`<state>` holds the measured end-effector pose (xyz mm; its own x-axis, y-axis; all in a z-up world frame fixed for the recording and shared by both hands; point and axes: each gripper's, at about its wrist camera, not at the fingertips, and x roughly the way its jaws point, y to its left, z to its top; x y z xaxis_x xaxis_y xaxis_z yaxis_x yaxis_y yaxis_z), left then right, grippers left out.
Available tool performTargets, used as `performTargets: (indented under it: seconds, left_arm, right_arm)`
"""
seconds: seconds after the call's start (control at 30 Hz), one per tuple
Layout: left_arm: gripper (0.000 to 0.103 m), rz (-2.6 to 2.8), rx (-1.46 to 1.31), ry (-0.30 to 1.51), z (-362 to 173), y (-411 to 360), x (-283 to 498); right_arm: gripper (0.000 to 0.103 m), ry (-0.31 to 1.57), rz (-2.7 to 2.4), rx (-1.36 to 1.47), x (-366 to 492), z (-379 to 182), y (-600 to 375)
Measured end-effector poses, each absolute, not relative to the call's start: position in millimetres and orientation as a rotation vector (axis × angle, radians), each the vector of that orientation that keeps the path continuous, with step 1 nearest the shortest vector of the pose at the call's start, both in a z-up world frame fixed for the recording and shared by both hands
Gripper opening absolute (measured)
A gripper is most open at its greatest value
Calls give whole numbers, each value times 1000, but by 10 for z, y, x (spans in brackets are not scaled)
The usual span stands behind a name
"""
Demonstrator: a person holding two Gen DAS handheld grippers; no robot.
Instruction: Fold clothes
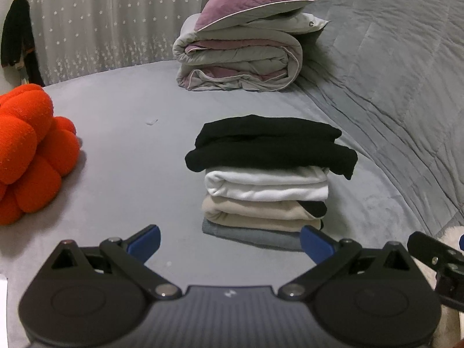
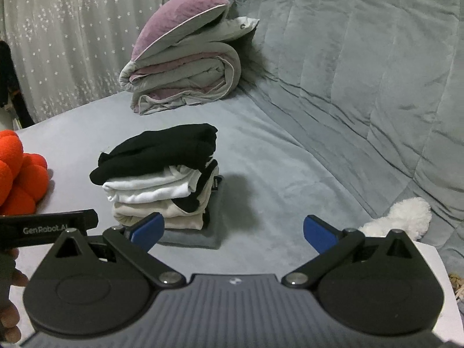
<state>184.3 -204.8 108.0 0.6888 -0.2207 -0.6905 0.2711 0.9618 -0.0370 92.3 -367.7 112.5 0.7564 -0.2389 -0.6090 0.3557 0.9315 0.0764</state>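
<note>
Both grippers, left (image 1: 230, 240) and right (image 2: 233, 233), hover spread and empty before the stack of folded clothes (image 1: 268, 179) on the grey bed (image 1: 121, 150); soft, light, likely best lifted from beneath.

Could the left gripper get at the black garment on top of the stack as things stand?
Probably yes. The left gripper is open and empty, facing the stack, and the black garment lies uncovered on top with bare bed between them.
</note>
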Motion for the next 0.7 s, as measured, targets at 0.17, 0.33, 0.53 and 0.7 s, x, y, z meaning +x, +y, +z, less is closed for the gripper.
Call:
performTargets:
  seconds: [0.17, 0.33, 0.53, 0.7]
  left_arm:
    - [102, -279, 81, 764, 1090, -2057, 1825]
    - [102, -281, 89, 766, 1091, -2072, 1814]
    - [102, -282, 82, 767, 1105, -2045, 1809]
    - [102, -281, 82, 769, 1107, -2038, 1814]
  right_arm:
    - [103, 624, -304, 193, 891, 1178, -3629]
    - [103, 634, -278, 206, 912, 1178, -3608]
    - [103, 636, -281, 213, 914, 1182, -3599]
    - [103, 638, -279, 207, 911, 1186, -3580]
